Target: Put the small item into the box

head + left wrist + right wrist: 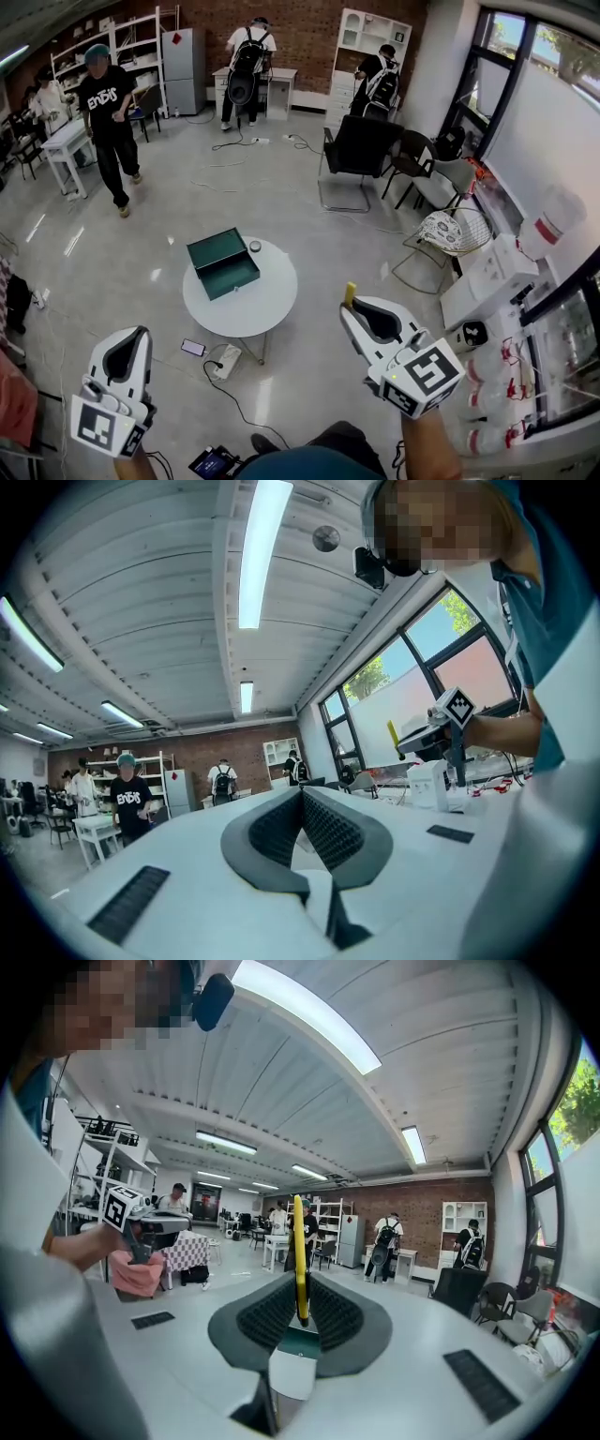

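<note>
A green box (223, 262) lies open on the round white table (258, 305) in the head view, with a small round item (255, 247) beside its far right corner. My right gripper (350, 302) is raised to the right of the table, shut on a thin yellow strip (299, 1260) that sticks out past the jaw tips (350, 293). My left gripper (141, 332) hangs low at the left, short of the table, its jaws closed on nothing (302, 799). Both gripper views point up across the room, and neither shows the box.
A power strip (226, 362) and a phone (192, 348) lie on the floor by the table foot, cables trailing. A black chair (356, 150) stands beyond the table. A person in black (111, 122) walks at far left. White boxes (492, 277) are stacked at right.
</note>
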`<state>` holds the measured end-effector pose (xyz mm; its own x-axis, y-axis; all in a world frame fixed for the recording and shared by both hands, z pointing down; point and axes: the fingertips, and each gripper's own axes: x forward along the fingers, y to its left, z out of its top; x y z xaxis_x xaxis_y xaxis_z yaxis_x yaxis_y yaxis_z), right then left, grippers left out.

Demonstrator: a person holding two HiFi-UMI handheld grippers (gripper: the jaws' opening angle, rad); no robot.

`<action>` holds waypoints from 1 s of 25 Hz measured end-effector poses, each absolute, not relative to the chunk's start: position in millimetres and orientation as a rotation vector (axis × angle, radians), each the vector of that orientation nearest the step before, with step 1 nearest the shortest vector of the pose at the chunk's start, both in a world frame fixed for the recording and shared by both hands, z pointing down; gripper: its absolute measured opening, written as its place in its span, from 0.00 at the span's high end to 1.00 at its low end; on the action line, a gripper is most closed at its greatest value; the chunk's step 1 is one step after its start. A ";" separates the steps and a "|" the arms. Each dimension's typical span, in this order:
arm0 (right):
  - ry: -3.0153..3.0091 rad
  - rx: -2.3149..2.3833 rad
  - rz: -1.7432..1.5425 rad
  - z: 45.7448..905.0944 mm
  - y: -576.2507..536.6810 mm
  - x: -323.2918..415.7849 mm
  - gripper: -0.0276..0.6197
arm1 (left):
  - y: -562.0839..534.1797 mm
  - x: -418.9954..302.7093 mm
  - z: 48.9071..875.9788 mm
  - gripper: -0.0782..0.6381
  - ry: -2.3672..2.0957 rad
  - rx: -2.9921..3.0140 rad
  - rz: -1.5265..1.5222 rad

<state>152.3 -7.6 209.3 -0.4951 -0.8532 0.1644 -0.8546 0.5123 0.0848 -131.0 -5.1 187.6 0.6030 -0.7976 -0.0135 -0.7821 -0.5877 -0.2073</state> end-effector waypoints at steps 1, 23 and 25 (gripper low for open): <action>-2.563 1.470 0.007 207.9 -8.7 142.4 0.86 | -6.8 -140.5 186.9 0.87 1.308 -2.637 -0.117; -2.677 1.171 -0.011 234.4 -211.6 9.8 0.86 | -129.9 -266.1 211.8 0.87 1.571 -2.543 -0.157; -2.689 1.129 -0.003 241.1 -241.0 11.6 0.86 | -153.5 -259.5 216.9 0.87 1.594 -2.537 -0.175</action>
